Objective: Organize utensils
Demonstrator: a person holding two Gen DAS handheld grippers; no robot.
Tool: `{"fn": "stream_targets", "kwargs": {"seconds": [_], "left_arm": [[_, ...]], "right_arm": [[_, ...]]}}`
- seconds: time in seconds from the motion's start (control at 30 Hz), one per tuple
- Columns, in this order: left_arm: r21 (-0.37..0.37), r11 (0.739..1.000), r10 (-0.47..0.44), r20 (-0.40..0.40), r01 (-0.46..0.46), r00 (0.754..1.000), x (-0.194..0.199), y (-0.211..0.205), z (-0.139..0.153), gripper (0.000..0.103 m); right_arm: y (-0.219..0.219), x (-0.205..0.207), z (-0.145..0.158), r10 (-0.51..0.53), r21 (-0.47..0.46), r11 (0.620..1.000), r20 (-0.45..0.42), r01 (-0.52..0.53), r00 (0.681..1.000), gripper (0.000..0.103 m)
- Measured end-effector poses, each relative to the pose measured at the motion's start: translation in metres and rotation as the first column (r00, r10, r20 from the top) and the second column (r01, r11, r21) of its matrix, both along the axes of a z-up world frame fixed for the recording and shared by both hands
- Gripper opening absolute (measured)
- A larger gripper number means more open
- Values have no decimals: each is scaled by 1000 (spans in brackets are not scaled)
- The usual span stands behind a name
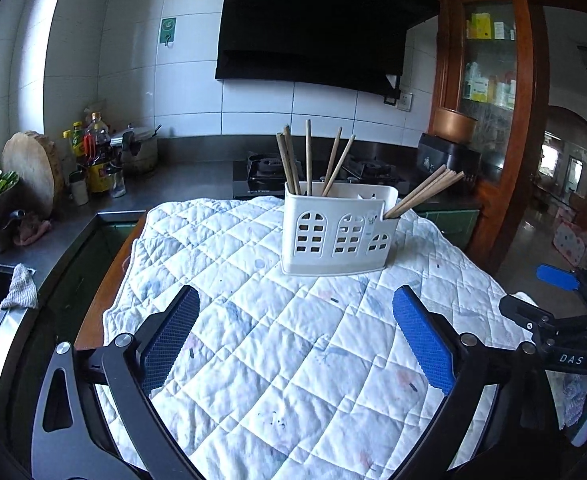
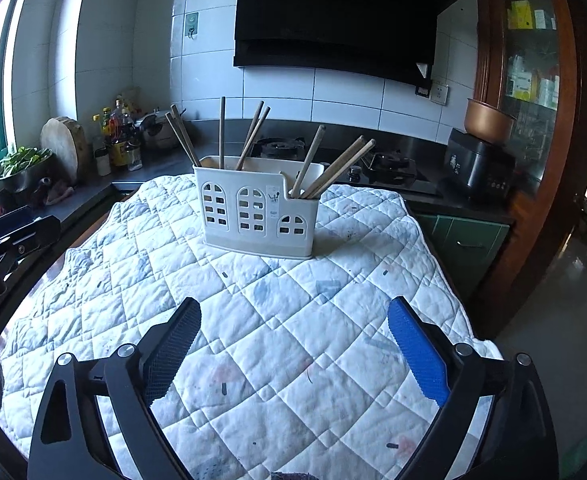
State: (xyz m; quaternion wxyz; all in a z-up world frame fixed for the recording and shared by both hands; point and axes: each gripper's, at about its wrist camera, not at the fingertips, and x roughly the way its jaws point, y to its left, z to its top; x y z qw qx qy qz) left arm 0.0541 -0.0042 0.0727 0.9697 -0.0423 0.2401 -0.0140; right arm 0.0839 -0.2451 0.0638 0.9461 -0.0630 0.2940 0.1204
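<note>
Both the left tool [image 1: 295, 334] and the right tool [image 2: 293, 344] stand wide apart, holding nothing, above the quilted cloth [image 1: 253, 360] on the worktop. Ahead, the white holder [image 2: 258, 216] stands upright on the cloth with the chopsticks [image 2: 249, 138] leaning in its compartments.

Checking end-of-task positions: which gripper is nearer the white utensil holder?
Roughly equal; no clear winner. The left gripper sits before the utensil holder, slightly to its left; the right gripper before it, slightly to its right. Both open, empty.

Two black hand-held grippers with blue pads

The left gripper [image 1: 295, 316] and right gripper [image 2: 293, 330] share black linkage arms, silver round screws and ribbed blue finger pads [image 1: 423, 340]; white "DAS" lettering sits at lower right.
</note>
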Motion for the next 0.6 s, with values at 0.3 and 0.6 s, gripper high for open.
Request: {"fn": "stream_targets", "kwargs": {"seconds": [0.3, 0.6], "left_arm": [[-7, 1000, 27, -52, -27, 998, -16, 6, -25, 96], [41, 999, 34, -60, -32, 998, -30, 6, -35, 96]], "right_arm": [[0, -22, -23, -35, 11, 999, -23, 35, 999, 95], [-2, -30, -27, -55, 27, 998, -41, 56, 998, 96]]}}
